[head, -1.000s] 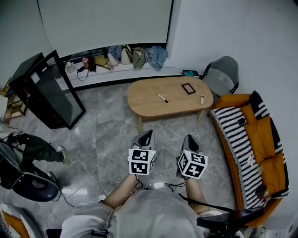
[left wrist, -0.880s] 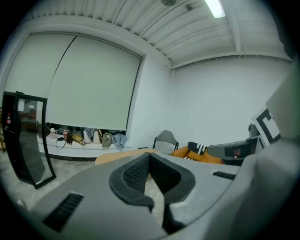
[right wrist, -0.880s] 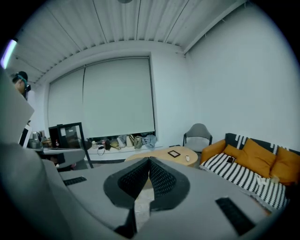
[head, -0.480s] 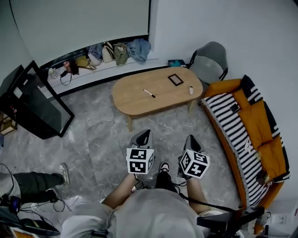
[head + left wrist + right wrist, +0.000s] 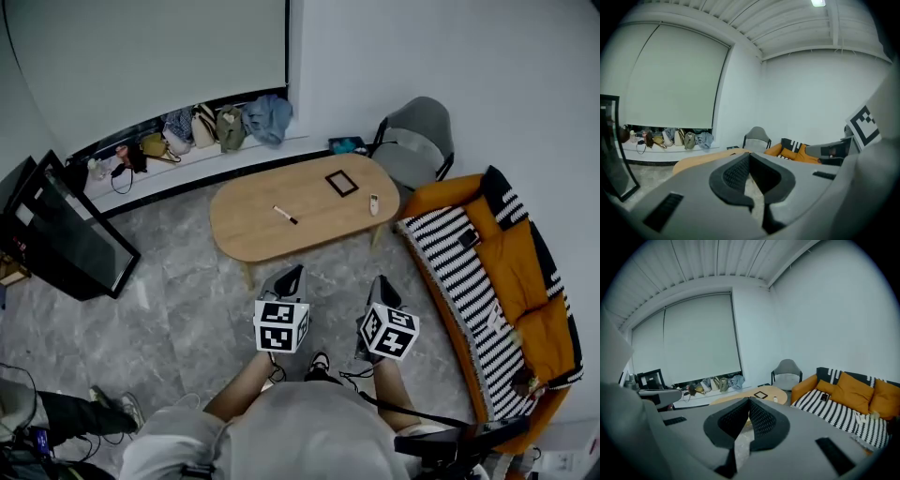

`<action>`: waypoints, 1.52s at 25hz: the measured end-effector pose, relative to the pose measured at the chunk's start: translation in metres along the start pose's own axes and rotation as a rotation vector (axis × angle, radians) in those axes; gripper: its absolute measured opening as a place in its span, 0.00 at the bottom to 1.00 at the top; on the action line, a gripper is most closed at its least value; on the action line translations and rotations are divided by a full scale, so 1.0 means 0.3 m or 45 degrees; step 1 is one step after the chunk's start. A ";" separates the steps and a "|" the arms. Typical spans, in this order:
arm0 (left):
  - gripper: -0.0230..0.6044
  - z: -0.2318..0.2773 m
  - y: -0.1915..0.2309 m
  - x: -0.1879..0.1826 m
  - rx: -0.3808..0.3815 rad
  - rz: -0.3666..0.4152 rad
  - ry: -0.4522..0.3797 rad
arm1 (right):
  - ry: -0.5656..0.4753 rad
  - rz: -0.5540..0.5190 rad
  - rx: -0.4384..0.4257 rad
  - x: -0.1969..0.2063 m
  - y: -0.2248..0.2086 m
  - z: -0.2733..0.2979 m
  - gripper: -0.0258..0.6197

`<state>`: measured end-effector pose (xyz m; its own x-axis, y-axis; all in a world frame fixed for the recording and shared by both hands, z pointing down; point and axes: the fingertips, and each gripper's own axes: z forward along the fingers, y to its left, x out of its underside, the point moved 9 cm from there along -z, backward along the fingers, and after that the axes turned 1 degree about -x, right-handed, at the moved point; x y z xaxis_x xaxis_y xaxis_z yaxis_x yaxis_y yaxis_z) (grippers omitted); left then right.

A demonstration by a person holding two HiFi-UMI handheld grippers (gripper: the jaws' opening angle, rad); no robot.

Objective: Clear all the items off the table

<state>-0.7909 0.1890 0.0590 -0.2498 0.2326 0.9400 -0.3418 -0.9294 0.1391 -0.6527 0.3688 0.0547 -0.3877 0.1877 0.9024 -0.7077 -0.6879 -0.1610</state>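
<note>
An oval wooden table (image 5: 253, 234) stands ahead on the grey marble floor. On it lie a slim pen (image 5: 285, 215), a flat black frame (image 5: 342, 183) and a small white object (image 5: 373, 203). My left gripper (image 5: 292, 274) and right gripper (image 5: 382, 281) are held side by side short of the table's near edge, both shut with nothing between the jaws. In the left gripper view the left gripper (image 5: 750, 154) points over the table (image 5: 693, 161). In the right gripper view the right gripper (image 5: 749, 400) points toward the black frame (image 5: 761, 394).
An orange sofa (image 5: 525, 281) with a striped blanket runs along the right, a phone (image 5: 466, 238) on it. A grey chair (image 5: 412, 150) sits behind the table. Bags (image 5: 216, 127) line the back wall. A black glass cabinet (image 5: 66, 244) stands left. A person's leg (image 5: 75, 412) shows bottom left.
The view has advanced toward the table, which now lies nearer the grippers. Both grippers stayed shut and side by side. The cabinet and the bystander slid toward the left and bottom edges.
</note>
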 end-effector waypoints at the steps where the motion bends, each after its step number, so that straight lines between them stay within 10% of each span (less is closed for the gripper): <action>1: 0.05 0.032 -0.005 -0.016 -0.005 -0.002 -0.002 | 0.003 -0.002 -0.004 -0.020 -0.021 0.027 0.08; 38: 0.05 0.762 -0.117 -0.189 -0.035 -0.012 0.028 | 0.078 -0.015 -0.035 -0.287 -0.484 0.586 0.08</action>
<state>-0.5575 0.1427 0.0721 -0.2661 0.2478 0.9316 -0.3691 -0.9190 0.1390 -0.4128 0.3291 0.0707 -0.4142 0.2392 0.8782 -0.7281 -0.6660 -0.1620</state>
